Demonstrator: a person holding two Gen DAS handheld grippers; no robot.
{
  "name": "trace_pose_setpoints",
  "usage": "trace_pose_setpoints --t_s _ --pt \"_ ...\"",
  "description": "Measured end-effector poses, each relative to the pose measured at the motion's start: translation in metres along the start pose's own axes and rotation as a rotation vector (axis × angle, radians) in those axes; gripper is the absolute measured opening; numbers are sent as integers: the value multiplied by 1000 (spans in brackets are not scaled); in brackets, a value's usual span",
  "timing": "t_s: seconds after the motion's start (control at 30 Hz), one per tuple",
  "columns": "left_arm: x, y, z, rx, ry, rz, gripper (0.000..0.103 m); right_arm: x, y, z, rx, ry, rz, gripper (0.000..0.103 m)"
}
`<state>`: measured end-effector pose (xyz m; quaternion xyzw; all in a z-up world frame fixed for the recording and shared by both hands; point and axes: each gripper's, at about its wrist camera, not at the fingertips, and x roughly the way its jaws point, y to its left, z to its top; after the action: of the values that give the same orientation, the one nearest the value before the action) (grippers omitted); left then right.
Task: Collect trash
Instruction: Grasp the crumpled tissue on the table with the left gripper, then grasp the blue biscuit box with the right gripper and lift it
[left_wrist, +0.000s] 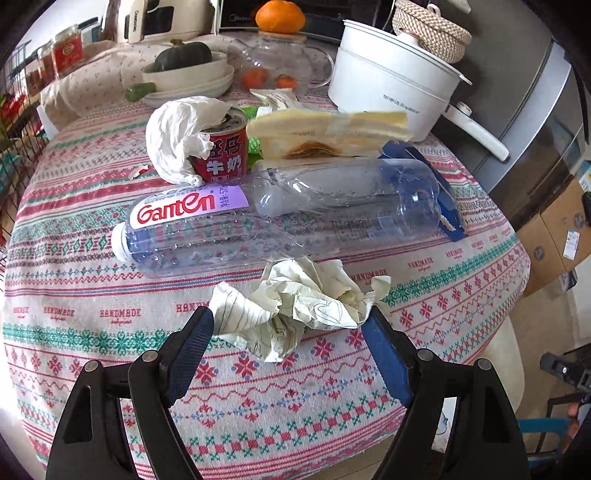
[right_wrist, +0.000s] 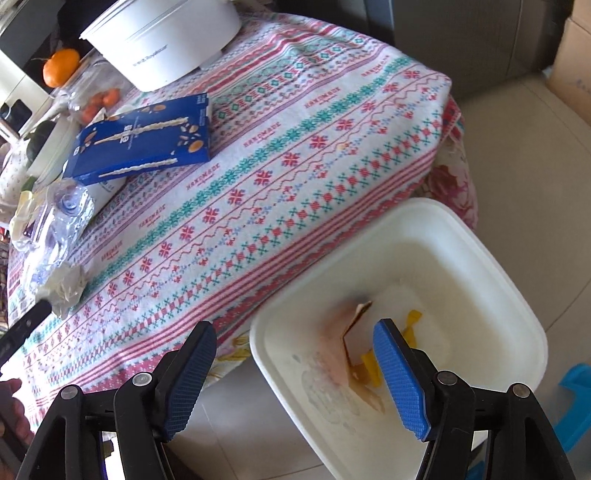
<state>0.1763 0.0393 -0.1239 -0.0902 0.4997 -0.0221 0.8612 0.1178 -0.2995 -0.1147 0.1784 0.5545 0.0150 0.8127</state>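
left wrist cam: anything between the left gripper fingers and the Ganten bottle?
Yes. In the left wrist view the crumpled paper sits between the open left gripper and the Ganten bottle, just in front of the bottle on the tablecloth.

We've got a woven cloth (left_wrist: 92, 258) over the desk, matt and a bit nubbly. Mid-frame in the left wrist view lies a clear plastic bottle (left_wrist: 280, 218), glossy, dented, with a shiny label. Below it sits crumpled paper (left_wrist: 295, 306), dull and creased. Upper middle, a glossy metal can (left_wrist: 225, 151) is draped with soft white tissue (left_wrist: 173, 136). The pot (left_wrist: 388, 77) at upper right looks like smooth satin plastic. In the right wrist view, the white bin (right_wrist: 491, 258) at lower right is smooth matt plastic, and the blue box (right_wrist: 147, 140) at upper left is printed cardboard. Our jaws have rough, textured blue pads (right_wrist: 399, 373).
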Motion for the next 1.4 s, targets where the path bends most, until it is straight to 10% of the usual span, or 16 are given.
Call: trace_pose_setpoints --t_s 0.37,0.93,1.4 --pt "12 5 2 -104 1 -30 39 1 -8 -1 15 6 -7 75" --pt "-83 -6 -15 75 -67 -97 35 -6 11 3 -19 -28 -16 75" --pt "-120 44 5 47 -150 -55 36 6 109 38 -275 -68 -42 75"
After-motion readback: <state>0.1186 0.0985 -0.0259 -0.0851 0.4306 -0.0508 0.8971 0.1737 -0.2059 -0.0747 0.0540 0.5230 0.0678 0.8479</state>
